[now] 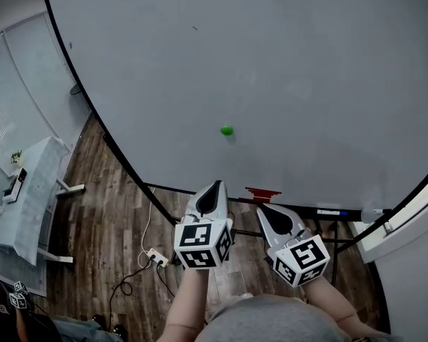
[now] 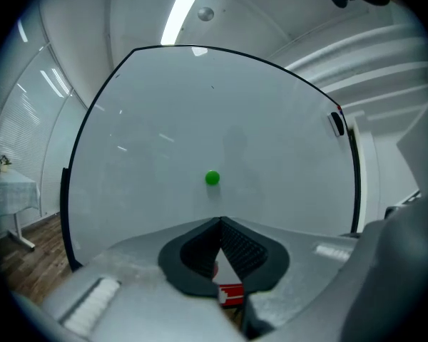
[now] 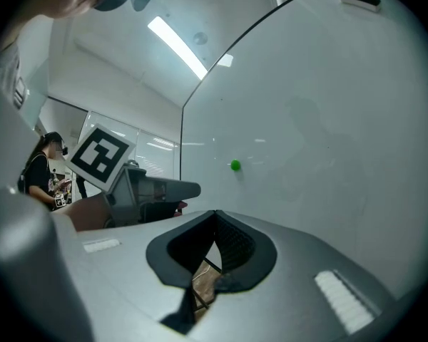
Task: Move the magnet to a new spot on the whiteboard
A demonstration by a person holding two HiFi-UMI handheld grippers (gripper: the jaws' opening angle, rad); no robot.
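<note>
The green magnet sits on the whiteboard, well apart from both grippers. Left gripper and right gripper hang below it, jaws fully together, holding nothing.

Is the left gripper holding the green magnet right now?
No, the green magnet sits on the whiteboard, ahead of the left gripper, whose jaws are shut on nothing.

Whiteboard, one magnet, two tools, perhaps one eraser
</note>
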